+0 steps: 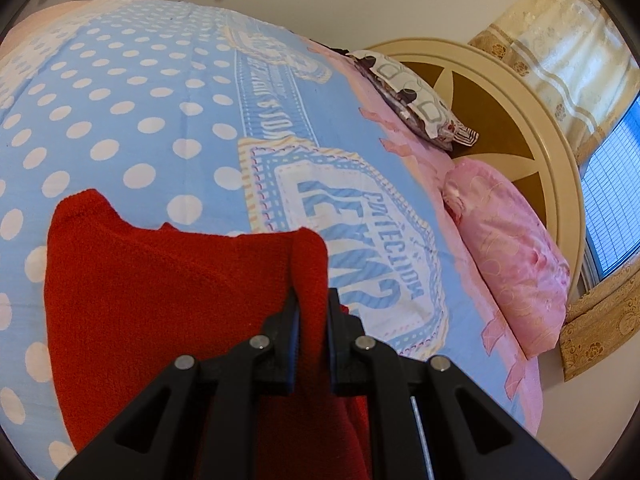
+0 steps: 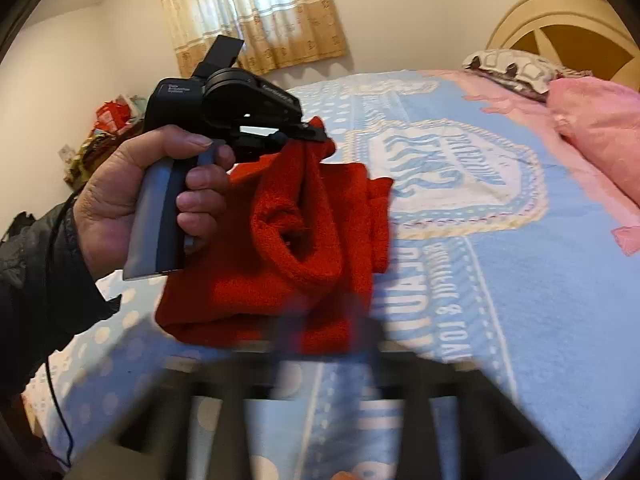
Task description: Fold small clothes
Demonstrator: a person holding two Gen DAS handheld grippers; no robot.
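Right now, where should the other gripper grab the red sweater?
Probably the free corner of the red sweater nearest the right gripper, coming from the near bed edge. The left gripper already pinches a far fold, and that near corner lies flat on the blue bedspread with nothing on it, so open fingers could slide in there.

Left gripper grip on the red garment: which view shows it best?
Left wrist view. The left gripper is sharp there, fingers shut on a fold of the red garment. Right wrist view shows that gripper from the side, garment hanging from it, pads hidden.
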